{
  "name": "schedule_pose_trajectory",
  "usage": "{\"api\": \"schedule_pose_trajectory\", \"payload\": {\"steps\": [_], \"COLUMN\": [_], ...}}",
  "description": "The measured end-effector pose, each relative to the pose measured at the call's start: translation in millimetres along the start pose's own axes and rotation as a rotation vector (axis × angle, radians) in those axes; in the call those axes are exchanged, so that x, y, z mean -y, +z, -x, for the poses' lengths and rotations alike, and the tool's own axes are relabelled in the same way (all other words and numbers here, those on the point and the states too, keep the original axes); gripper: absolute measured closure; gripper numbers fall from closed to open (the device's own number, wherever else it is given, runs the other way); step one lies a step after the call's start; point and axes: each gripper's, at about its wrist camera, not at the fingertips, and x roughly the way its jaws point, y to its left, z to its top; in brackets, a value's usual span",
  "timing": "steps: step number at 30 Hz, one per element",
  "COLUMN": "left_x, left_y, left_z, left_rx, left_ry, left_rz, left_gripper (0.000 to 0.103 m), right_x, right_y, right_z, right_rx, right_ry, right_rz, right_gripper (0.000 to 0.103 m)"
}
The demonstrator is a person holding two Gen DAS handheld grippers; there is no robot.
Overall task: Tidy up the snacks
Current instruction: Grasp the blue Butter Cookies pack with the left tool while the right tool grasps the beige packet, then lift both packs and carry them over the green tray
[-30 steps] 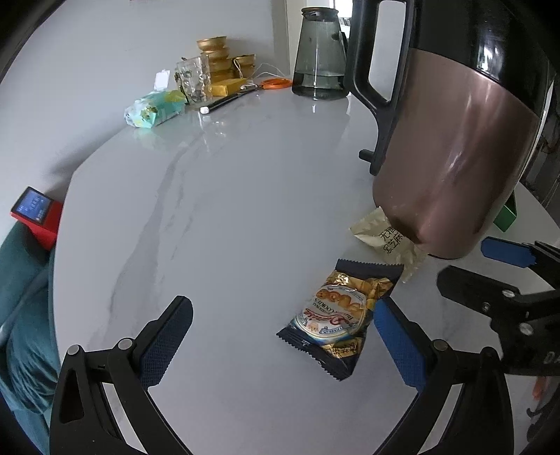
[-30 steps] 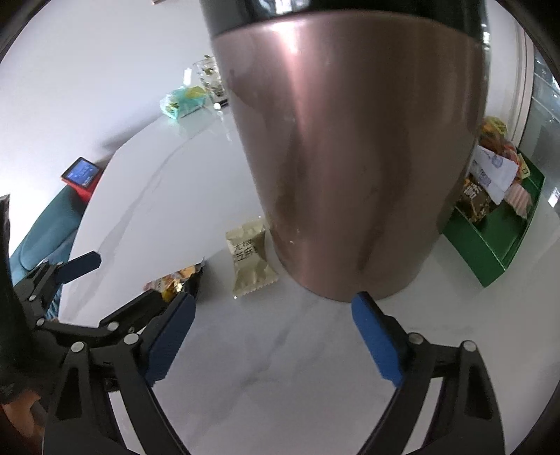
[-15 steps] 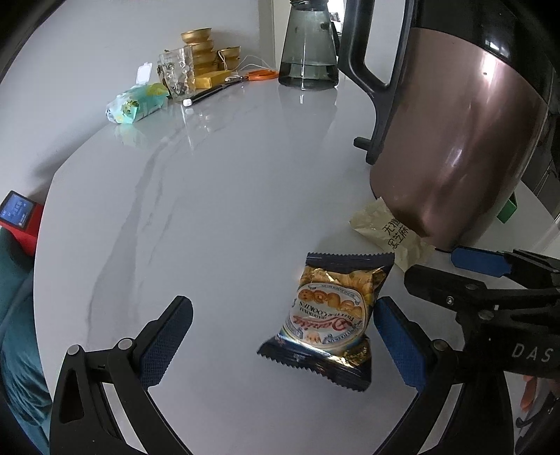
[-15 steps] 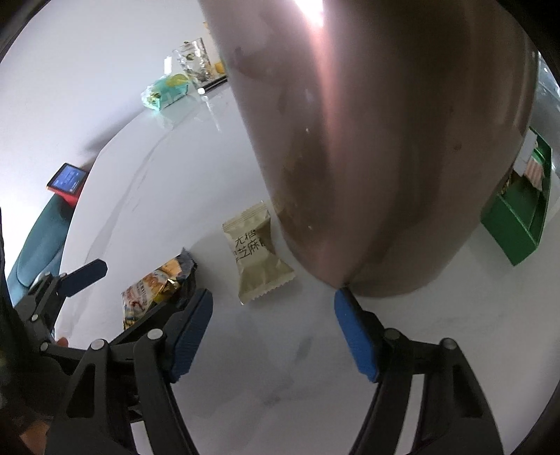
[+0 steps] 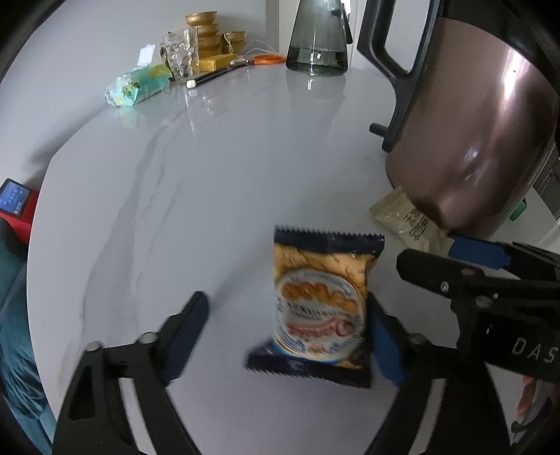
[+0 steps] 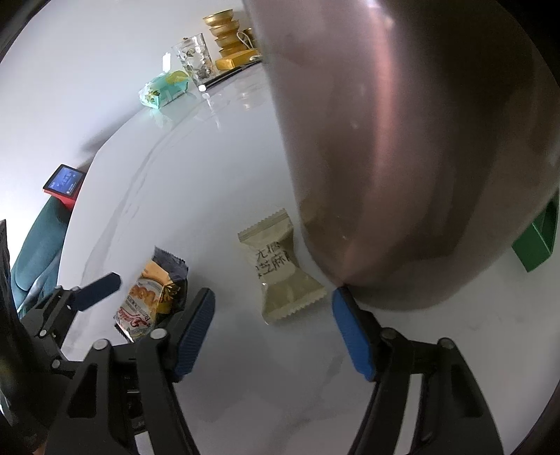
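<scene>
left tongs (image 5: pixel 285 329) open | cookie packet (image 5: pixel 320 308): dark-edged, gold, flat

White marble-look tabletop (image 5: pixel 217 168), rounded edge, faint grey veining, glossy; reflections of far objects show on it. Plain pale wall (image 5: pixel 87 45) behind the table's far side, evenly lit, soft daylight. Off the table's left edge: teal upholstered seat (image 5: pixel 10 329), and above it a red device with a lit blue screen (image 5: pixel 14 199). At the table's far edge against the wall: smoked-glass jug (image 5: pixel 316 38), stacked gold bowls (image 5: pixel 206 31), clear patterned glass (image 5: pixel 180 56). Large copper-coloured kettle (image 5: pixel 472 140) with black handle stands on the table's right side.
</scene>
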Motion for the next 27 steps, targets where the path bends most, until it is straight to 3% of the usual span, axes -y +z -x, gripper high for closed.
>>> {"api": "schedule_pose_trajectory", "payload": {"steps": [4, 6, 8, 10, 12, 19, 27], "left_x": [-4.8, -7.5, -10.1, -13.3, -16.0, -17.7, -19.5], "left_y": [-0.6, -0.5, 0.2, 2.8, 4.9, -0.2, -20.2], "left_z": [-0.4, -0.7, 0.3, 0.5, 0.5, 4.3, 18.7], "left_rx": [0.004, 0.006, 0.008, 0.004, -0.001, 0.011, 0.013], "left_ry": [0.001, 0.007, 0.011, 0.010, 0.007, 0.007, 0.007], "left_rz": [0.015, 0.015, 0.019, 0.021, 0.023, 0.028, 0.054], "left_gripper": [0.032, 0.039, 0.051, 0.057, 0.061, 0.061, 0.061], "right_x": [-7.4, -10.1, -13.2, -14.6, -15.1, -24.3, -24.6], "right_y": [2.1, 4.2, 5.3, 7.0, 9.4, 11.0, -9.5], "right_z": [-3.6, -5.5, -7.3, -8.9, -9.3, -12.5, 5.9], "right_rx": [0.004, 0.003, 0.002, 0.002, -0.002, -0.018, -0.031], "right_ry": [-0.016, -0.017, -0.025, -0.033, -0.023, 0.017, 0.072], "right_rz": [0.032, 0.044, 0.067, 0.090, 0.100, 0.150, 0.238], "right_gripper": [0.021, 0.038, 0.040, 0.046, 0.078, 0.078, 0.078]}}
